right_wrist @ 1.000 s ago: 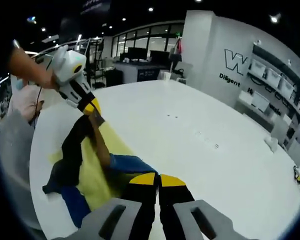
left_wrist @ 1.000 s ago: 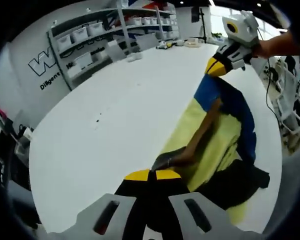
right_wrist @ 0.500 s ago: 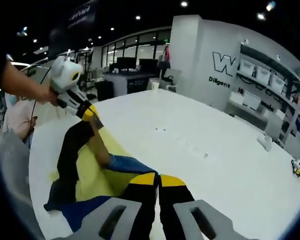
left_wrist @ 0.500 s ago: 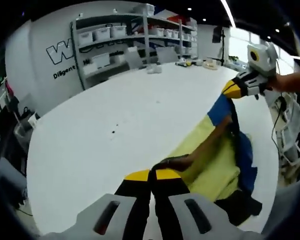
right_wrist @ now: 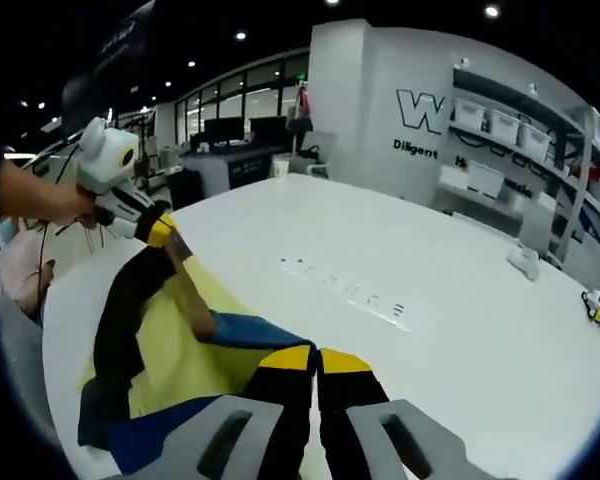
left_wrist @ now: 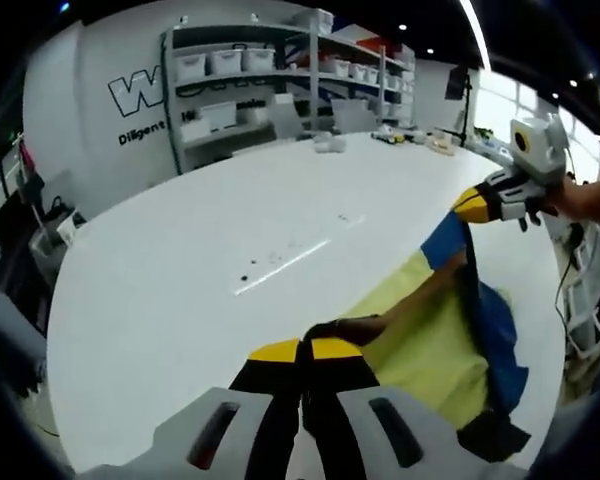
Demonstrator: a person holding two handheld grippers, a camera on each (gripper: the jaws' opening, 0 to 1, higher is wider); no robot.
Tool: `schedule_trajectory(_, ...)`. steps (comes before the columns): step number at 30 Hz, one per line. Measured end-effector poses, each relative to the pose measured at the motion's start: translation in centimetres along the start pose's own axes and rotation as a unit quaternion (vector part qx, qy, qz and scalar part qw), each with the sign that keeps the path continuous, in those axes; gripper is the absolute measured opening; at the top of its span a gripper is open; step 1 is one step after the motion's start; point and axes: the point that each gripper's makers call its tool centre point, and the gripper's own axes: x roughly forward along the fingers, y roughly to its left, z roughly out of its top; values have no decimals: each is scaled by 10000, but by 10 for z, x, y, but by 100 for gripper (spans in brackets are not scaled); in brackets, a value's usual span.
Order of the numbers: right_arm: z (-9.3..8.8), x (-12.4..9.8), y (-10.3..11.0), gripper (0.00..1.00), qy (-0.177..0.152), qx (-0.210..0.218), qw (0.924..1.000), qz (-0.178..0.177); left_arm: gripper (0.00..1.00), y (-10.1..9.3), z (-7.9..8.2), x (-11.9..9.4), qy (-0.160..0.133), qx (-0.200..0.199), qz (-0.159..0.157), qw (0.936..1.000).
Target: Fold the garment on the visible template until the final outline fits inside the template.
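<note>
Hanging above the white table (left_wrist: 180, 290), the yellow, blue and black garment (left_wrist: 430, 340) stretches between both clamped tongs.

White desk (left_wrist: 230, 230), wide, round-edged. Grey shelving (left_wrist: 250, 75) with white bins against white wall bearing black lettering (right_wrist: 427, 108). Small items at desk's far edge (left_wrist: 330, 145). Dark desks with monitors (right_wrist: 242, 135) before windows. Ceiling spotlights (right_wrist: 492, 11) lit.

The wall (right_wrist: 380, 110) reads "W" and, perhaps, "Diligent".
</note>
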Motion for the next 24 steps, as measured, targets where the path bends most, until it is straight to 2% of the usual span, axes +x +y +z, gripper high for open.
schedule_trajectory(7, -7, 21, -9, 0, 133, 205, 9997, -89, 1, 8, -6, 18, 100, -105, 16, 9999)
schedule_trajectory(12, -22, 40, -13, 0, 363, 278, 9988, -160, 1, 12, -15, 34, 229, -117, 56, 9997)
schedule_trajectory(16, -36, 54, -16, 0, 612, 449, 9968, -266, 1, 17, -26, 46, 373, -382, 138, 9985)
schedule_trajectory(19, -48, 67, -19, 0, 760, 688, 9941, -347, 1, 19, -31, 53, 412, -582, 165, 9973)
schedule_trajectory(22, -58, 74, -24, 0, 893, 1109, 9886, -481, 1, 27, -34, 64, 449, -1003, 201, 9937)
schedule_trajectory(24, -61, 77, -27, 0, 885, 1421, 9843, -566, 1, 30, -32, 67, 397, -1036, 210, 9936)
